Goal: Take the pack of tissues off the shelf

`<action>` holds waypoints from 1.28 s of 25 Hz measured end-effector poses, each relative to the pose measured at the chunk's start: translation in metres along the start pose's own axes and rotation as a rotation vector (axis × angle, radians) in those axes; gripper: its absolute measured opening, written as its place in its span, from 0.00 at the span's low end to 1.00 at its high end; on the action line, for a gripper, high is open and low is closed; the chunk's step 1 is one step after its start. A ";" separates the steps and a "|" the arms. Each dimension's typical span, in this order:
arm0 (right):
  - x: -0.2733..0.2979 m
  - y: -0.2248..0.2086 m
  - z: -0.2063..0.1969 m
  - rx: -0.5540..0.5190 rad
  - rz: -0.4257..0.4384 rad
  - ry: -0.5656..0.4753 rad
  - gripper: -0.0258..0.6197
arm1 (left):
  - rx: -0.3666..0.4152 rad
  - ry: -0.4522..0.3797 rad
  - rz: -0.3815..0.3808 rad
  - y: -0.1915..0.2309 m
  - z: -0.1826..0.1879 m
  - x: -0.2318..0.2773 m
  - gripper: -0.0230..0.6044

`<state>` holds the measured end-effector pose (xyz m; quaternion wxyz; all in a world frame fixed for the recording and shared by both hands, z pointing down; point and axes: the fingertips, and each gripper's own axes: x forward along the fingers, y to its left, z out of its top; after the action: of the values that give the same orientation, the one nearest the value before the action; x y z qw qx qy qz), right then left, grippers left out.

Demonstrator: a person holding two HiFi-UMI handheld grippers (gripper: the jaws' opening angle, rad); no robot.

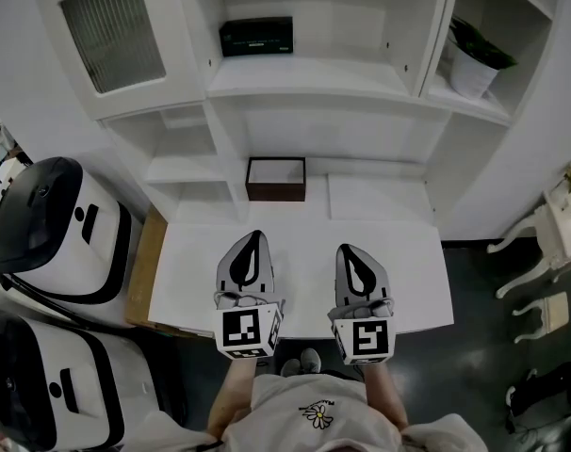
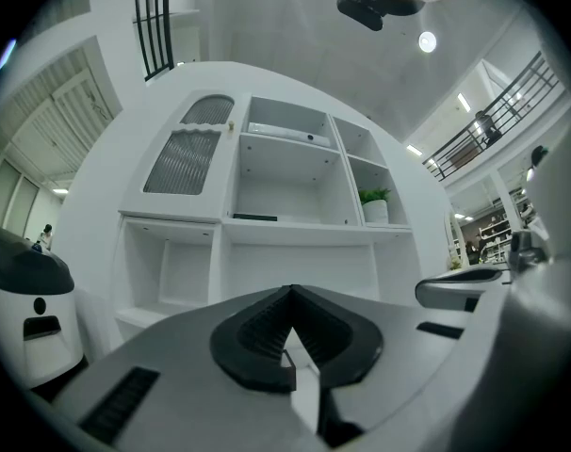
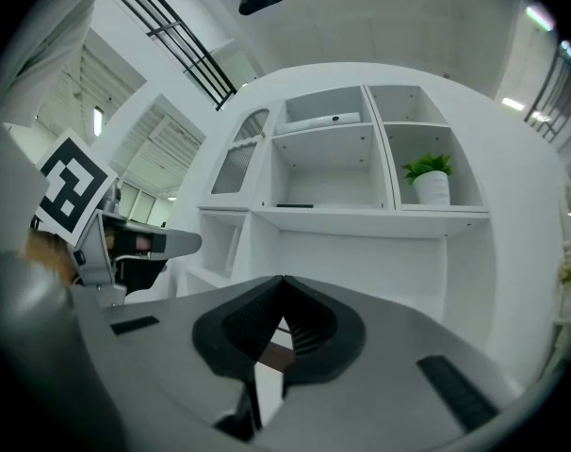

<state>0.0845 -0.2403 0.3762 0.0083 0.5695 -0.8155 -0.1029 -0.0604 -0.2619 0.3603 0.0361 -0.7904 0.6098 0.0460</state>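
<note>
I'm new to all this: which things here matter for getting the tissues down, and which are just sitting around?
For the job: pack of tissues, shelf, left gripper, right gripper, both shut and empty.
Lying about: brown box, potted plant, white table, white machines.

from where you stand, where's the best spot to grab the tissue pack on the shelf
Probably its right end, coming in from the front. The tissue pack lies flat, long side facing out, its left end close to the wall of the shelf, with free room on its right for the jaws.
</note>
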 end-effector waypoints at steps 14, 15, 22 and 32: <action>0.021 -0.005 0.046 0.006 0.077 -0.097 0.33 | -0.006 -0.018 0.009 0.008 0.006 0.009 0.04; 0.023 -0.004 0.046 0.004 0.083 -0.100 0.39 | -0.007 -0.019 0.010 0.009 0.006 0.010 0.04; 0.034 0.007 0.036 0.032 0.126 -0.106 0.62 | -0.003 -0.022 0.008 0.011 0.008 0.014 0.04; 0.041 -0.003 0.073 -0.062 0.084 -0.130 0.61 | 0.009 -0.007 0.010 0.018 0.007 0.017 0.04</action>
<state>0.0634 -0.2677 0.3000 -0.0226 0.5264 -0.8339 -0.1645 -0.0734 -0.2818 0.3515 0.0413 -0.7870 0.6138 0.0462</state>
